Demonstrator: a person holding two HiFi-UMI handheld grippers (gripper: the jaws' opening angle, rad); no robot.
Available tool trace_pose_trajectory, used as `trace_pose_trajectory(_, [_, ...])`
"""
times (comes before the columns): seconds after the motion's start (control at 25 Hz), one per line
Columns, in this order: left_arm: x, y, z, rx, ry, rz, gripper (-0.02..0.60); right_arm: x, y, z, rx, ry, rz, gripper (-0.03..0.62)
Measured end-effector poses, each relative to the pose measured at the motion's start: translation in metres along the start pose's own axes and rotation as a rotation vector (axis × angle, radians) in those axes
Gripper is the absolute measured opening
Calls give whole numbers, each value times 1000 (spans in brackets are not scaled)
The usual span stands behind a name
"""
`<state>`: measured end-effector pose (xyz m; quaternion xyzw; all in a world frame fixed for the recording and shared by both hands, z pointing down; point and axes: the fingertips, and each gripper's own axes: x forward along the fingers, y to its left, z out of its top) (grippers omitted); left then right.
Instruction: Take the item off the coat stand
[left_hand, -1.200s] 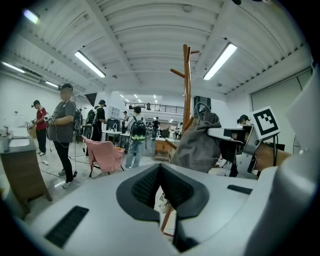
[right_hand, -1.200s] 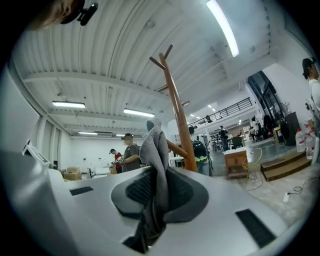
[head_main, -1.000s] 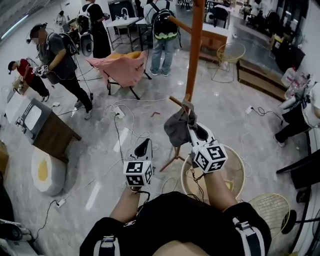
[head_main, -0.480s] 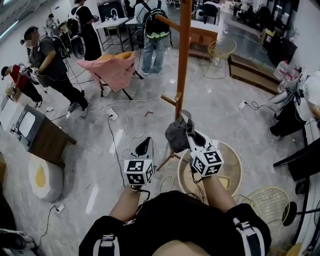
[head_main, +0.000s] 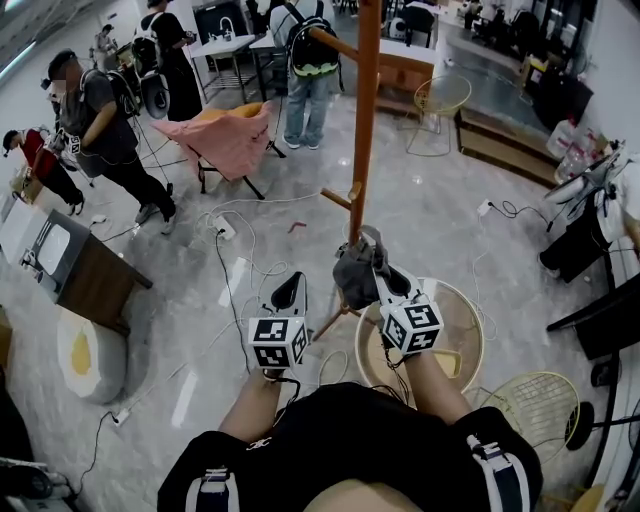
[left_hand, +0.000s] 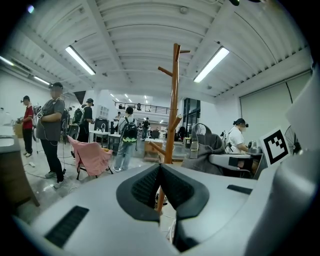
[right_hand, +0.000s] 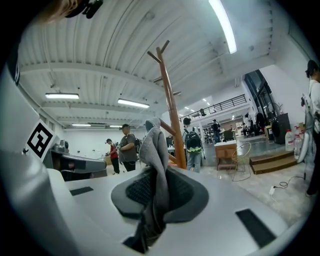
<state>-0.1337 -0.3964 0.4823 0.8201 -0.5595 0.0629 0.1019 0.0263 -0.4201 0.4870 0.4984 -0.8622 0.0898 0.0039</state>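
Coat stand pole (head_main: 366, 110) blocks way just far of right gripper (head_main: 373, 252); low peg (head_main: 337, 198) juts left off it. Open floor (head_main: 195, 310) left of pole, only cables (head_main: 232, 262) lying there. Round wicker frame (head_main: 474, 330) near right, low. Pink chair (head_main: 235, 140) far left, well apart.

Pink chair (head_main: 237, 140), backpack-wearing person (head_main: 305, 62), loose floor cables (head_main: 228, 285).

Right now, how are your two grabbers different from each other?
The right gripper is pinching a gray cloth between its jaws; the left gripper has its jaws shut on nothing. The right gripper reaches forward to the wooden coat stand; the left gripper is held back, nearer the person and off to the stand's side, touching nothing. Both are pale gray and each carries a marker cube with black-and-white squares.
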Motion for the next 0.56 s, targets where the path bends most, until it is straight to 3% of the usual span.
trace_pose_trajectory(0.56, [-6,-2,4,0,2,9,17,-5,0,5,1,1,-1,58])
